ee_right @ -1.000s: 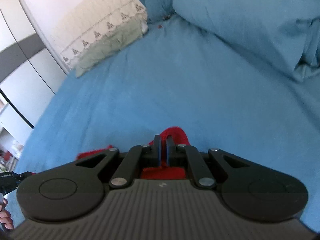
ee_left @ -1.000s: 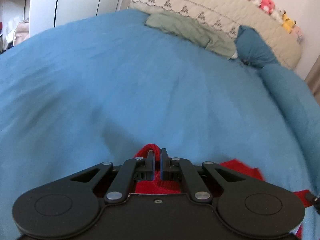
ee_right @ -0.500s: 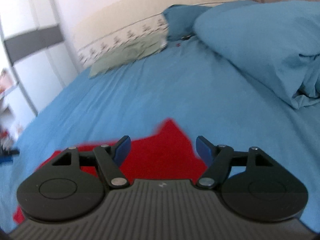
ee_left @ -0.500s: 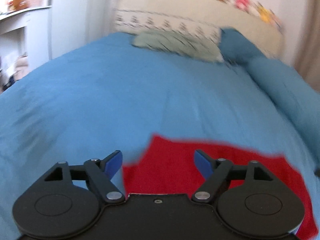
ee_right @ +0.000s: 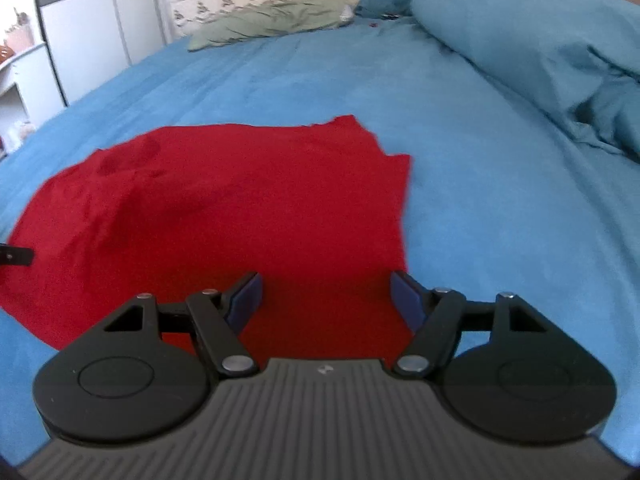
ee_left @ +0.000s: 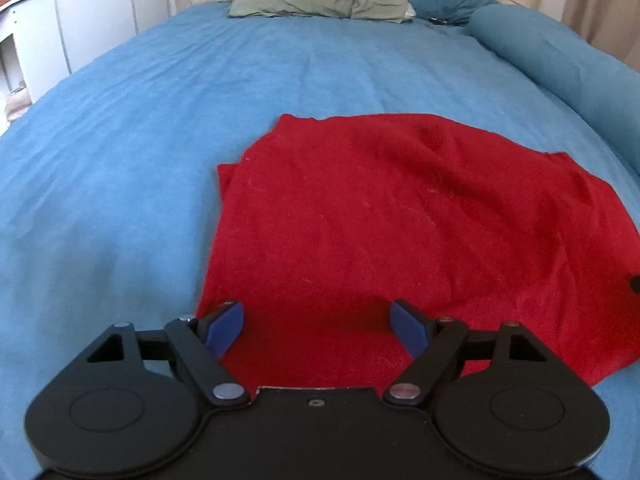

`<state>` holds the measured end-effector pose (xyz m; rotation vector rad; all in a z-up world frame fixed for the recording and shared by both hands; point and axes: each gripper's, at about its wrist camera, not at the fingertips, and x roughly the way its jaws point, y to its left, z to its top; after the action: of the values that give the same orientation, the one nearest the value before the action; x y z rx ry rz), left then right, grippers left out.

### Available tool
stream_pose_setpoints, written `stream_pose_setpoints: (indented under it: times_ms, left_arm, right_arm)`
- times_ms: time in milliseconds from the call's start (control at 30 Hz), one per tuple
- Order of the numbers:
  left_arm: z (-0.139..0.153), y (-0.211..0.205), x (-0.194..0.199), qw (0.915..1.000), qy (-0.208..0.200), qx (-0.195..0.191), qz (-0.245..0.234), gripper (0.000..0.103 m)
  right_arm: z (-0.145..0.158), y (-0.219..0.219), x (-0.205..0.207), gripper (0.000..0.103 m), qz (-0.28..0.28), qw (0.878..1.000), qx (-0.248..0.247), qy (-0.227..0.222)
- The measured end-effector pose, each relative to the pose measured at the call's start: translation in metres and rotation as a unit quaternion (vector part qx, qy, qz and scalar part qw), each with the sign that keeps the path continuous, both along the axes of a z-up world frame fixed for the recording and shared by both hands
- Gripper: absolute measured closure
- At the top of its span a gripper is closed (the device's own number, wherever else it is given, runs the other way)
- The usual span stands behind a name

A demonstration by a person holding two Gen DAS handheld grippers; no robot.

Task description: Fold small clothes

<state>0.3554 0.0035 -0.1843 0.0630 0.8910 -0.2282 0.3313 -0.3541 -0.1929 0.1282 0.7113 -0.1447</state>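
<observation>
Two tools spread, red garment (ee_left: 400,224) flat

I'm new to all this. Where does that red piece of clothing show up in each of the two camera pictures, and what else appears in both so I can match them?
Left wrist view: the red garment fills the centre and right, lying flat on the blue bedspread.
Right wrist view: the red garment lies at centre and left.
Shared landmark: the green pillow at the far end of the bed.

Fuzzy matt red cloth (ee_left: 400,220) on soft blue bedsheet (ee_left: 140,140)
</observation>
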Motion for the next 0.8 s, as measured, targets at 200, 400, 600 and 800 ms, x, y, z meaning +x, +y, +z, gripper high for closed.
stream_pose_setpoints:
  times_ms: [200,400,600,800]
  left_arm:
    - [0.051,-0.011,-0.018,0.9982,-0.057,0.006,0.017,0.004]
    - [0.067,-0.046,-0.037,0.9974,-0.069,-0.017,-0.011,0.0]
    - [0.047,-0.077,-0.048,0.9986,-0.031,-0.033,-0.028,0.0]
    - [0.04,-0.084,-0.043,0.9983,-0.014,-0.046,-0.034,0.0]
  right_arm:
    - [0.032,0.005,-0.034,0.013,-0.028,1.0,-0.008,-0.008]
    - [0.049,0.021,-0.064,0.006,-0.084,0.996,0.021,0.023]
    - [0.02,0.024,-0.086,0.007,-0.161,0.978,0.132,0.026]
    - [-0.008,0.012,-0.101,0.011,-0.222,0.948,0.219,-0.056]
